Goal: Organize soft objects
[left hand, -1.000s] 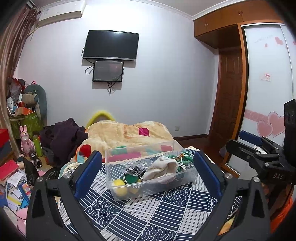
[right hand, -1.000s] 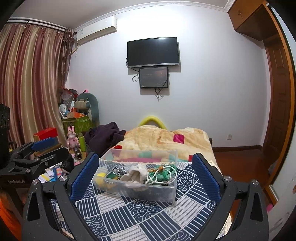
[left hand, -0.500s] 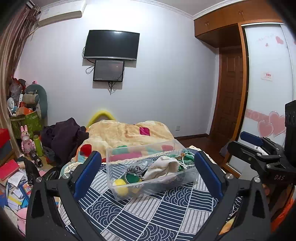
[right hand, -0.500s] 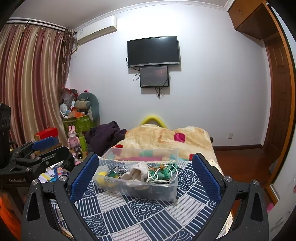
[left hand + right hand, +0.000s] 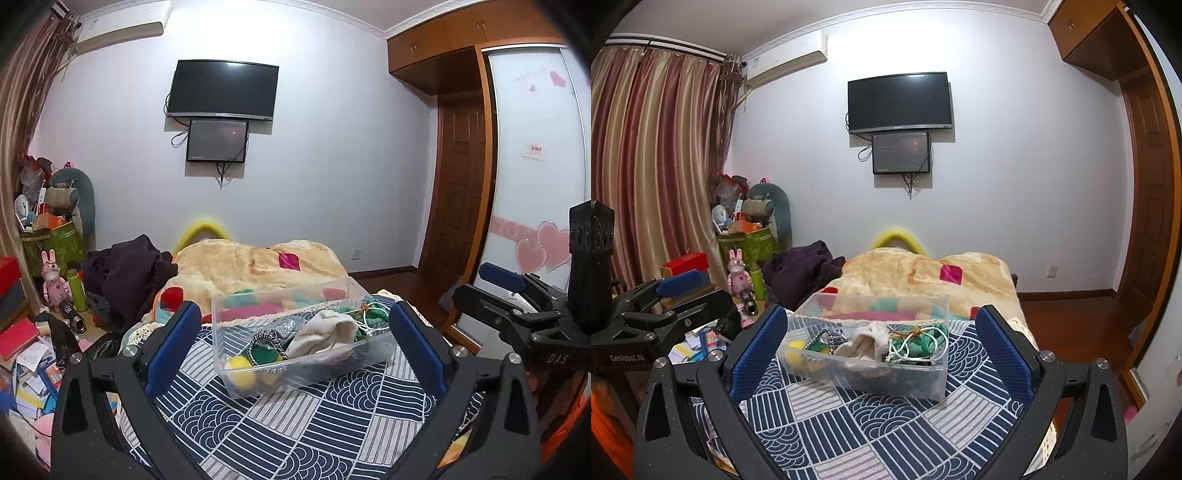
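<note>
Nearest the lens in the left wrist view, the left gripper (image 5: 295,347) is spread wide with nothing between its blue pads (image 5: 173,343); in the right wrist view the right gripper (image 5: 881,347) is likewise released and holds nothing. Each gripper hangs above the near end of the bed, short of the box, and each shows at the side of the other's view. Under both lies a navy and white patterned cover (image 5: 295,424) that spreads over the near end of the bed. On that cover, between the fingers as each camera sees it, stands a clear plastic box (image 5: 938,384), set at a slant to the bed's edges. The soft objects sit inside it: a yellow pom-pom (image 5: 242,373) at the box's near left corner, a beaded chain (image 5: 816,341) looped over a green piece beside it, a cream cloth bundle (image 5: 325,332) in the middle, and green cord with a white string (image 5: 916,343) at the right end. Beyond the box a beige blanket with coloured patches (image 5: 923,269) covers the far half of the bed, with dark purple clothing (image 5: 129,273) heaped at its left edge. On the far wall hang a black television (image 5: 899,101) and a smaller screen (image 5: 901,153) just below it.
</note>
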Demonstrator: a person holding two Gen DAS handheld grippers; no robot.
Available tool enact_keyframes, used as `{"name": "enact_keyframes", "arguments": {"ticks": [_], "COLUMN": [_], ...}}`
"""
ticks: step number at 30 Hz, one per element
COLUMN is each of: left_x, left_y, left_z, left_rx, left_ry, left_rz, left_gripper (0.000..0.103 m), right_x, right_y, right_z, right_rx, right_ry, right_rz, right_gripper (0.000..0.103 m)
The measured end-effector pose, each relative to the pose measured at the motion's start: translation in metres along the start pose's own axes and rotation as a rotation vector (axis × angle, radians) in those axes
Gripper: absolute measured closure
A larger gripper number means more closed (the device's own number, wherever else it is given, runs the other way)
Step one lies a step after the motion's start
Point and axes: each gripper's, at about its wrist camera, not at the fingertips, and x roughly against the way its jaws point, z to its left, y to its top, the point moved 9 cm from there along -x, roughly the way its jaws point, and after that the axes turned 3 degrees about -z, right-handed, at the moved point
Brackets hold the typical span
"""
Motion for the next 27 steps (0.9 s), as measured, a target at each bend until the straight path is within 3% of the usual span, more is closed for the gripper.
{"name": "enact_keyframes", "arguments": {"ticks": [27], "left_x": [-0.0007], "left_y": [-0.0039], "left_z": [-0.0100], "left_rx": [-0.026], "left_ry": [-0.013], "left_rz": [0.014], "left_gripper": [0.000], "right_x": [-0.0101], "right_y": [-0.0068], "right_z": [-0.0025], "right_rx": [-0.004], "right_ry": [0.000], "right_rz": [0.034], "right_gripper": [0.000]}}
